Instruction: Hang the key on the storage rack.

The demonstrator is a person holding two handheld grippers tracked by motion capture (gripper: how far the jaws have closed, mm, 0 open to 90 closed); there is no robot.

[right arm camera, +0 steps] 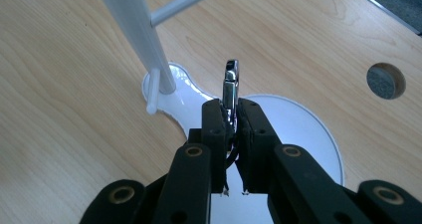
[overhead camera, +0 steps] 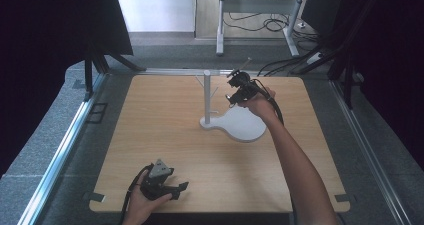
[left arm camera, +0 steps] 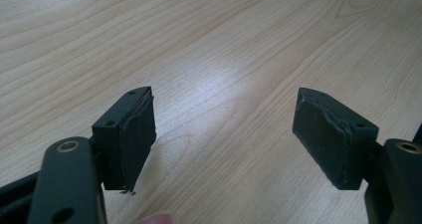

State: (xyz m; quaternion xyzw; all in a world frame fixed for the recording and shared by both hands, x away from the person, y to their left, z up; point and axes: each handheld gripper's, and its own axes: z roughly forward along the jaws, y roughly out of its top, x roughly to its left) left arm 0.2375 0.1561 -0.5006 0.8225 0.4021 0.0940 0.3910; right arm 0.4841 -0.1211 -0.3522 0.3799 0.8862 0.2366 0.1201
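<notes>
Near left corner of the pale wood-grain worktop (overhead camera: 165,135): left tongs (overhead camera: 177,189), black with a grey three-cornered plate on top, held low in the person's left hand (overhead camera: 142,202), tips turned toward the right. Jaws wide apart in the left gripper view, dark worn pads (left arm camera: 134,134) facing each other across bare wood, nothing between them.

Centre of the worktop, toward the far edge: white stand with a slim upright post (overhead camera: 207,97) rising from a flat, rounded white base plate (overhead camera: 242,125). Thin white pegs (right arm camera: 184,2) branching off the post, one high up, one short peg low beside the foot of the post in the right gripper view.

Just right of the post, above the far part of the base plate: right tongs (overhead camera: 233,92), black, carried in the person's right hand (overhead camera: 257,105), forearm stretching in from the near right. Jaws together, clamped on a small shiny silver metal clasp (right arm camera: 230,87) that stands upright and sticks out past the tips. Clasp held above the white base plate, near the post yet apart from it, touching no peg. Something dark and thin hanging below the clasp between the jaws, too hidden to tell further.

Far right in the right gripper view: round hole (right arm camera: 385,80) through the worktop.
</notes>
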